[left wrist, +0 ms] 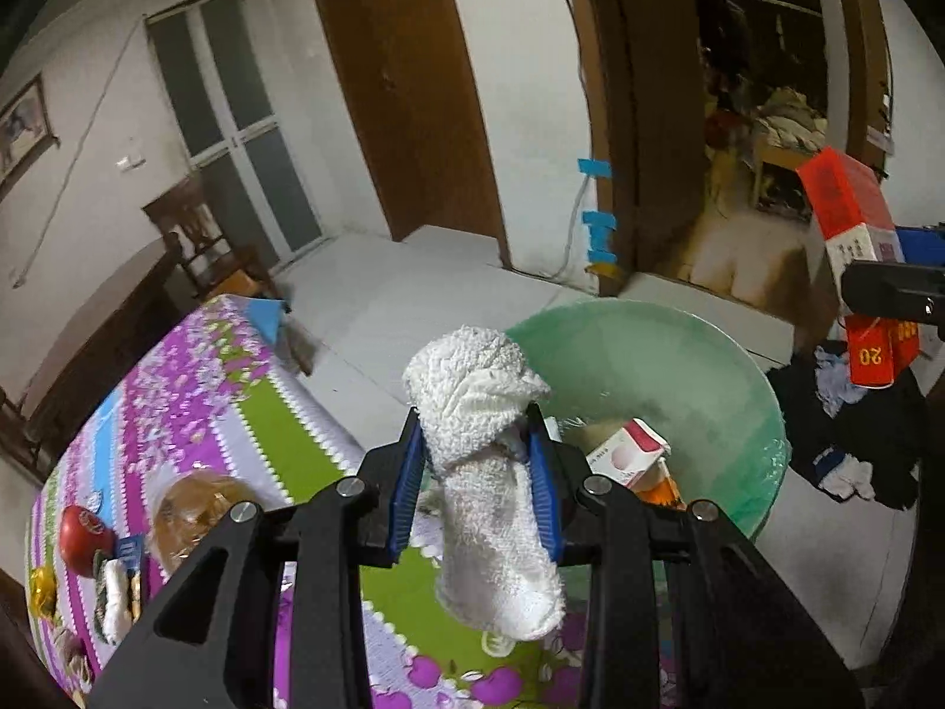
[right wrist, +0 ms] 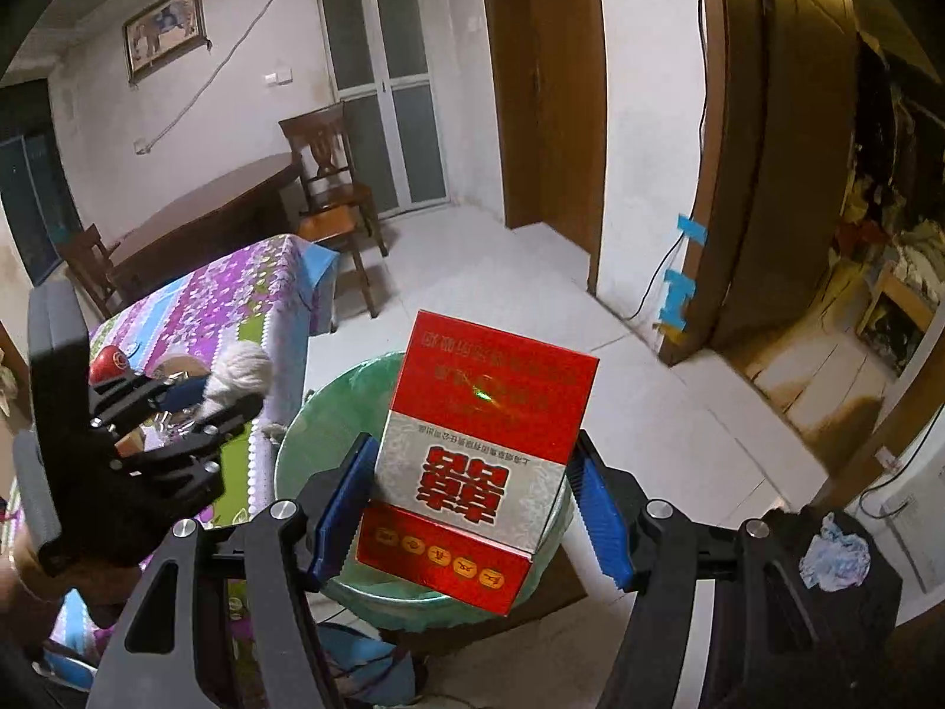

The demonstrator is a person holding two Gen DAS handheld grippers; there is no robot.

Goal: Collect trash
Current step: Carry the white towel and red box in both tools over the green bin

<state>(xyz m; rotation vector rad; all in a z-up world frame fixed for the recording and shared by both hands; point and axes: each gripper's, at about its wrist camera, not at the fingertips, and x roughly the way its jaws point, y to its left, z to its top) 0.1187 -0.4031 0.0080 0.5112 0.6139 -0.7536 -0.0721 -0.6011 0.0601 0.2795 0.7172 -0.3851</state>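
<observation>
Hanging over the green-lined bin (left wrist: 697,366), a white rag (left wrist: 490,472) is pinched between the narrow fingers of the left gripper (left wrist: 478,455). The right gripper (right wrist: 472,508) holds a red carton (right wrist: 472,461), fingers wide against its sides. Beside the bin stands the counter (left wrist: 195,390) with an apple (left wrist: 82,534).

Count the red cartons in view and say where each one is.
2. One large red carton is gripped in the right tongs above the green bin. A smaller red-and-white carton lies inside the bin. Others may be hidden deeper in it.
</observation>
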